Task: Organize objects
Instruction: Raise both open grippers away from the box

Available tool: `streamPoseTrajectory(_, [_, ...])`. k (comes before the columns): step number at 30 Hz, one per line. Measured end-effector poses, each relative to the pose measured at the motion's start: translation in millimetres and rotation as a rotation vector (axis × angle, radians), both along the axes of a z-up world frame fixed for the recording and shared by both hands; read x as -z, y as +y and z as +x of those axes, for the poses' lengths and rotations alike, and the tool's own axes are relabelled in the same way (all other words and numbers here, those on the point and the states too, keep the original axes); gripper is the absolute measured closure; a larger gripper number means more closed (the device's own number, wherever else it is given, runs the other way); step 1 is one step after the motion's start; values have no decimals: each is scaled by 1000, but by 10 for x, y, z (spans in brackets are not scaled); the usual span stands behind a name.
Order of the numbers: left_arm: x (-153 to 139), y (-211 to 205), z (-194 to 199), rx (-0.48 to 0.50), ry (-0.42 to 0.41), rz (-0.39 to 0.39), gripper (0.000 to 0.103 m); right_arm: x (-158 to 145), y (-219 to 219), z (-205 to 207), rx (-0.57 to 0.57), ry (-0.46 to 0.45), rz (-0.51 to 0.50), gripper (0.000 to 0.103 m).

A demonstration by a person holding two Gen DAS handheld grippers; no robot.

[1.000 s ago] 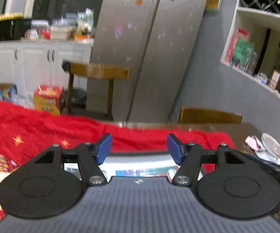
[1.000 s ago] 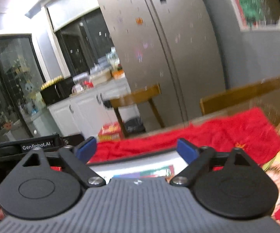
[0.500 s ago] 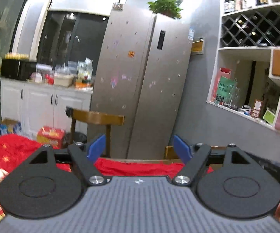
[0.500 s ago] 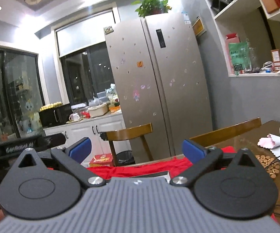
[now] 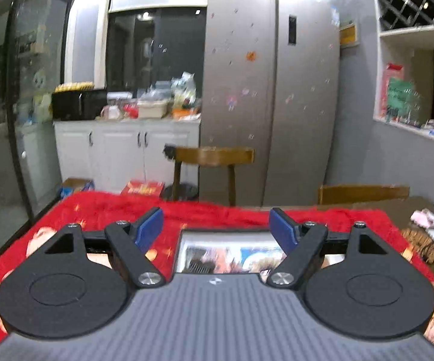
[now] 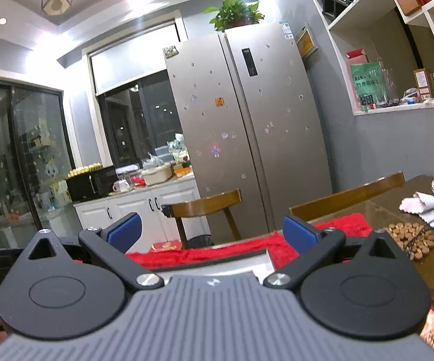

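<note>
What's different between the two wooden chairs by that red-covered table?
The chair near the cabinets stands out on the floor, so its back rail and legs show; the chair at the table is tucked against the table's far edge, and only its top rail shows. The first stands in front of the fridge's left door, the second before its right door. Both have a similar brown wooden top rail.

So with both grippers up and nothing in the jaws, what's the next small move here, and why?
Probably tip the left gripper down toward the picture book lying flat on the red cloth. Its jaws stand apart with nothing between them, and the book sits just ahead and below. The right gripper is likewise open and empty, aimed mostly at the fridge, so it seems less ready.
</note>
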State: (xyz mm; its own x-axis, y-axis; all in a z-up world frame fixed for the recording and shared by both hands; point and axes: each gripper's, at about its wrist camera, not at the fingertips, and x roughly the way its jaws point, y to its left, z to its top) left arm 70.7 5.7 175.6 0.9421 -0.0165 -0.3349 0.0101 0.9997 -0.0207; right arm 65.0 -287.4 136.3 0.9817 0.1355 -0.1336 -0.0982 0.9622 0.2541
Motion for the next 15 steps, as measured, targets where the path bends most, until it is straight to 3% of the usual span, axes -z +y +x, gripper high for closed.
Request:
streamPoseTrajectory(10, [547,59,6,8,137,22,22,444,53,144,1,134,5,0])
streamPoseTrajectory(15, [775,29,30,13,168,38,22,637,25,197,-4,183,1,0])
